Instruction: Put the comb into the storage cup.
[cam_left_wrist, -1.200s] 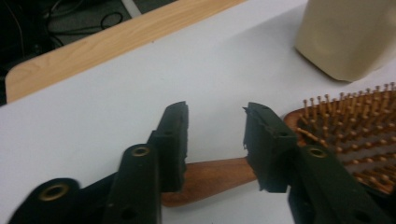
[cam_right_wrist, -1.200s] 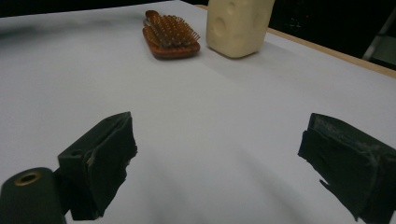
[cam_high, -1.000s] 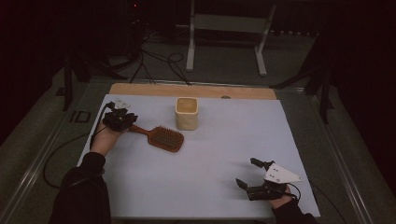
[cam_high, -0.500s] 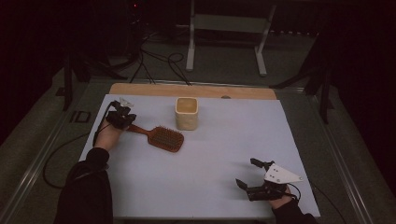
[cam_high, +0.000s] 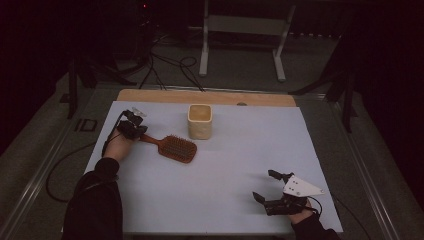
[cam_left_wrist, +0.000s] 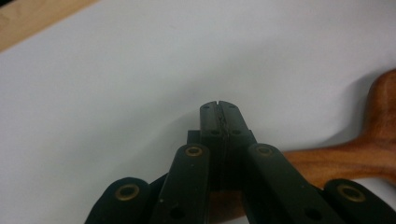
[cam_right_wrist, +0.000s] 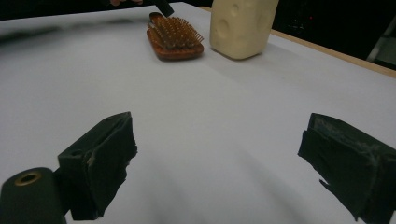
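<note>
The left gripper (cam_high: 134, 126) is clamped on the wooden hairbrush (cam_high: 172, 148) handle (the head extends beyond its tips). Grasp is complete; lifting remains. The right gripper (cam_high: 273, 191) rests wide open on the surface (cam_high: 225, 165).

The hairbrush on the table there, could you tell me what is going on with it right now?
A person works at a white table with a gripper in each hand. The left gripper sits at the handle end of the wooden hairbrush, which lies bristles up beside a cream cup. In the left gripper view its jaws are pressed shut above the handle, with nothing between their tips, so the brush does not look gripped. The right gripper rests near the table's front edge, jaws wide open and empty.
</note>
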